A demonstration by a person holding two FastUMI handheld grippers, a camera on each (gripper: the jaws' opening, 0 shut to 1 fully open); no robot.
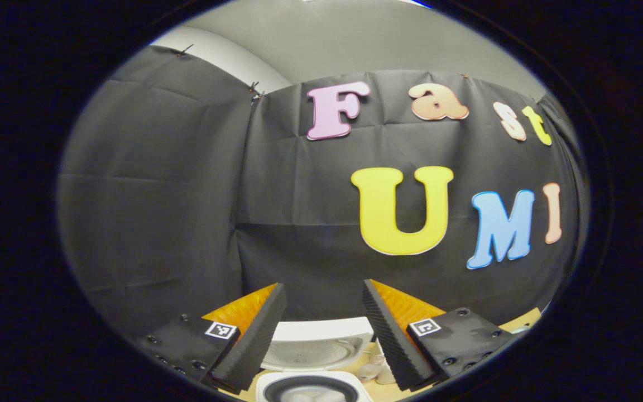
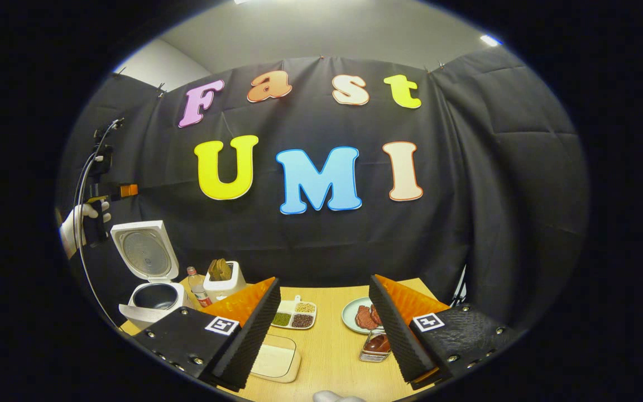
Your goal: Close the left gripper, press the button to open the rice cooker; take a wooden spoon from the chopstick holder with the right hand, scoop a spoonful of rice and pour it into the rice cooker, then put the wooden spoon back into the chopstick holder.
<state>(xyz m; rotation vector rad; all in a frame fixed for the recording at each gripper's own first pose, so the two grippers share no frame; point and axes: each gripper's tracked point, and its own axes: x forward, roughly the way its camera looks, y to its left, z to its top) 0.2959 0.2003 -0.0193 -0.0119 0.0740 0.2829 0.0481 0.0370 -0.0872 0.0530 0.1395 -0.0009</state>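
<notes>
The white rice cooker (image 2: 151, 301) stands at the table's left end with its lid (image 2: 145, 251) swung up and the dark inner pot showing. My left gripper (image 1: 324, 335) is open and hangs above that cooker (image 1: 313, 385), nothing between its fingers. A gloved hand (image 2: 76, 223) holds it high beside the raised lid. The white chopstick holder (image 2: 224, 282) with wooden spoons stands just right of the cooker. My right gripper (image 2: 324, 329) is open and empty over the table's near middle, well short of the holder.
On the wooden table (image 2: 332, 346) lie a small bottle (image 2: 196, 287), a divided dish of grains (image 2: 293, 315), a pale rectangular dish (image 2: 274, 360), a plate of meat (image 2: 360, 315) and a small metal container (image 2: 376, 347). Black cloth walls stand behind.
</notes>
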